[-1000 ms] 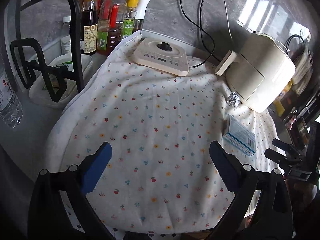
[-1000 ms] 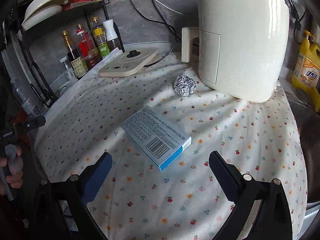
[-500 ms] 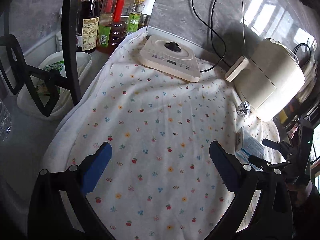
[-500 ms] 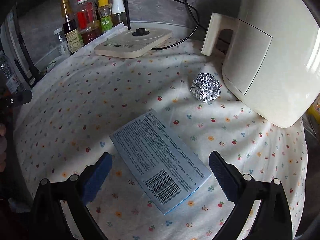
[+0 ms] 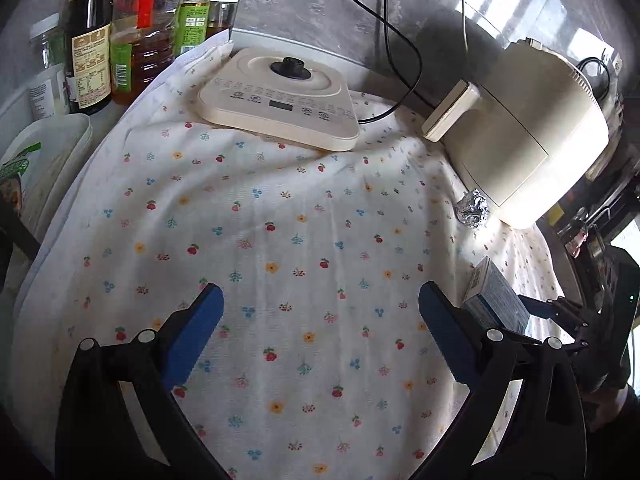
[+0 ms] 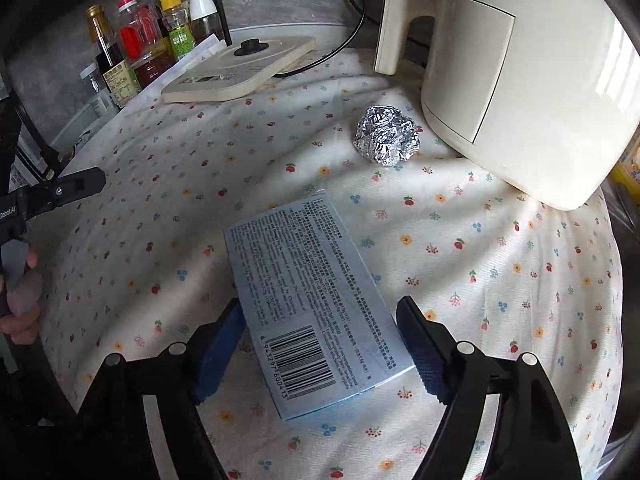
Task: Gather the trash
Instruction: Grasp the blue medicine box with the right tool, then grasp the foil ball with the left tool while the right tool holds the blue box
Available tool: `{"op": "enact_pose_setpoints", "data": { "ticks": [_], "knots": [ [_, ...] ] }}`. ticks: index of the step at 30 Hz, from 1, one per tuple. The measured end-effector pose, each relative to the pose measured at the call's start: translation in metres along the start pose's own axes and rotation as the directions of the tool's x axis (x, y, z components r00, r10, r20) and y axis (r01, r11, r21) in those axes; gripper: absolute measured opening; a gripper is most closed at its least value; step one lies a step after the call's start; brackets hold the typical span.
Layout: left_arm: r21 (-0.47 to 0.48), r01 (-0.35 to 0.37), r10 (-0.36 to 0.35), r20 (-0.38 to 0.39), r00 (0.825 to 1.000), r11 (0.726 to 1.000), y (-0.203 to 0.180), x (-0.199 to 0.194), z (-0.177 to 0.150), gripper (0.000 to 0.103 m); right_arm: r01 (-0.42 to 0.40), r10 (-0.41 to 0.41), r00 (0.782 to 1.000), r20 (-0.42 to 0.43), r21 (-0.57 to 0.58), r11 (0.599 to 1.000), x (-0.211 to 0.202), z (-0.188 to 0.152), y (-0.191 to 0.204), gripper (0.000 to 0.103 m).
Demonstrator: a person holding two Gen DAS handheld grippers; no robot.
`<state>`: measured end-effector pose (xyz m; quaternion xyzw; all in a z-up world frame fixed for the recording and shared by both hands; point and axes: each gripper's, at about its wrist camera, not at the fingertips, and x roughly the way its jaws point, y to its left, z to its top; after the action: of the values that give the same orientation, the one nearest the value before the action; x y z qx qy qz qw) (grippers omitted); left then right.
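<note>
A flat light-blue cardboard box with a barcode lies on the floral tablecloth. My right gripper is open, its two fingers on either side of the box's near end, the left pad close to or touching its edge. A crumpled foil ball lies beyond the box, beside the cream air fryer. My left gripper is open and empty over bare cloth. In the left wrist view the box and foil ball sit at the right.
A cream induction cooker sits at the back with black cables behind it. Sauce and oil bottles stand at the back left by a white tub. The air fryer fills the right side.
My right gripper has moved forward and down until its fingers straddle the blue box. My left gripper has moved forward over the cloth, toward the cooker.
</note>
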<state>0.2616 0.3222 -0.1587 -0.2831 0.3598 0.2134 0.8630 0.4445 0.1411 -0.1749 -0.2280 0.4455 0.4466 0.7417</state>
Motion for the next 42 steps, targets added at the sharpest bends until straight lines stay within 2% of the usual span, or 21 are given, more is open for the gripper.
{"op": "enact_pose_setpoints", "data": {
  "ticks": [5,11,16,21,27,31,33,37,42],
  "knots": [
    [0.103,0.068,-0.065,-0.028,0.997,0.992,-0.042,0.022,0.013,0.097,0.027,-0.030,0.999,0.033,0.107,0.994,-0.019,-0.017,-0.023,0.066],
    [0.232,0.144,-0.137,-0.047,0.989,0.962,-0.096,0.043,0.026,0.096,0.099,-0.119,0.991,0.067,0.254,0.962,-0.047,-0.039,-0.056,0.066],
    [0.286,0.181,-0.164,-0.084,0.983,0.941,-0.129,0.067,0.039,0.086,0.142,-0.184,0.979,0.082,0.367,0.919,-0.070,-0.055,-0.082,0.066],
    [0.329,0.191,-0.162,-0.116,0.980,0.925,-0.152,0.093,0.051,0.075,0.179,-0.242,0.967,0.080,0.463,0.868,-0.088,-0.073,-0.103,0.066],
    [0.348,0.186,-0.143,-0.147,0.979,0.919,-0.167,0.121,0.065,0.070,0.197,-0.290,0.953,0.083,0.558,0.806,-0.106,-0.092,-0.119,0.066],
    [0.361,0.172,-0.117,-0.169,0.979,0.917,-0.173,0.138,0.071,0.062,0.210,-0.312,0.947,0.080,0.581,0.787,-0.117,-0.102,-0.123,0.066],
    [0.357,0.181,-0.118,-0.191,0.974,0.916,-0.175,0.145,0.070,0.044,0.217,-0.319,0.945,0.074,0.590,0.778,-0.120,-0.107,-0.122,0.066],
    [0.325,0.192,-0.133,-0.193,0.972,0.926,-0.173,0.142,0.069,0.042,0.226,-0.324,0.944,0.057,0.604,0.764,-0.123,-0.116,-0.121,0.066],
    [0.296,0.212,-0.165,-0.177,0.970,0.931,-0.168,0.118,0.056,0.042,0.226,-0.319,0.946,0.051,0.604,0.765,-0.126,-0.124,-0.116,0.066]
  ]
}}
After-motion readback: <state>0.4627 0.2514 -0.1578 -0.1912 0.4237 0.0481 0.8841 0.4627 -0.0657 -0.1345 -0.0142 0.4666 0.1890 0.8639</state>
